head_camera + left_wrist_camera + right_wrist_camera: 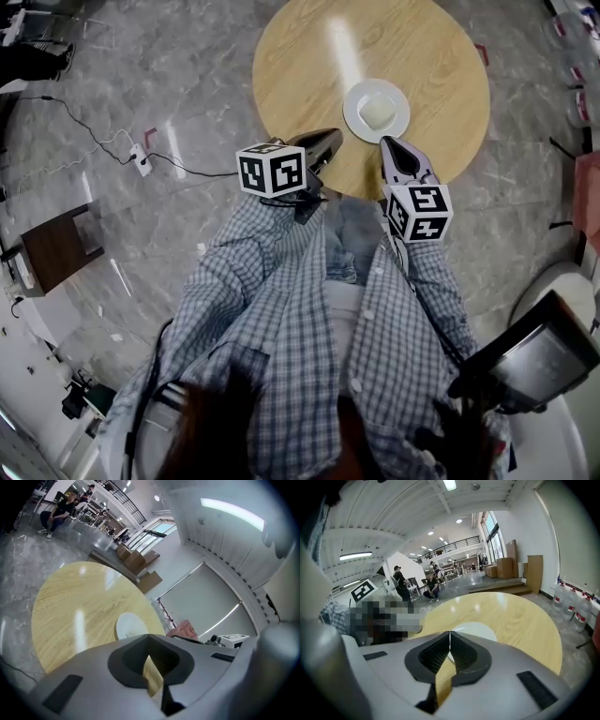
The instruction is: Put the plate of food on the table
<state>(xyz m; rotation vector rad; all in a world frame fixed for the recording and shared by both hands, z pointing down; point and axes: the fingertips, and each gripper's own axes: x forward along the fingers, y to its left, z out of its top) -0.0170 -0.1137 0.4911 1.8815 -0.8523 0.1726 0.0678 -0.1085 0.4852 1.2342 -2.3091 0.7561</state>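
Where the grey marble floor (169, 84) of a large open hall spreads out, a round, pale wooden tabletop (300, 66) stands. The white plate (353, 101) lies flat on it toward the near right edge, apart from both grippers. Being round, it has no long axis. The pale food (378, 113) on it looks roughly square, though it is too small to be sure. The left gripper (328, 141) and right gripper (390, 143) hover over the near rim, fingers closed on nothing.
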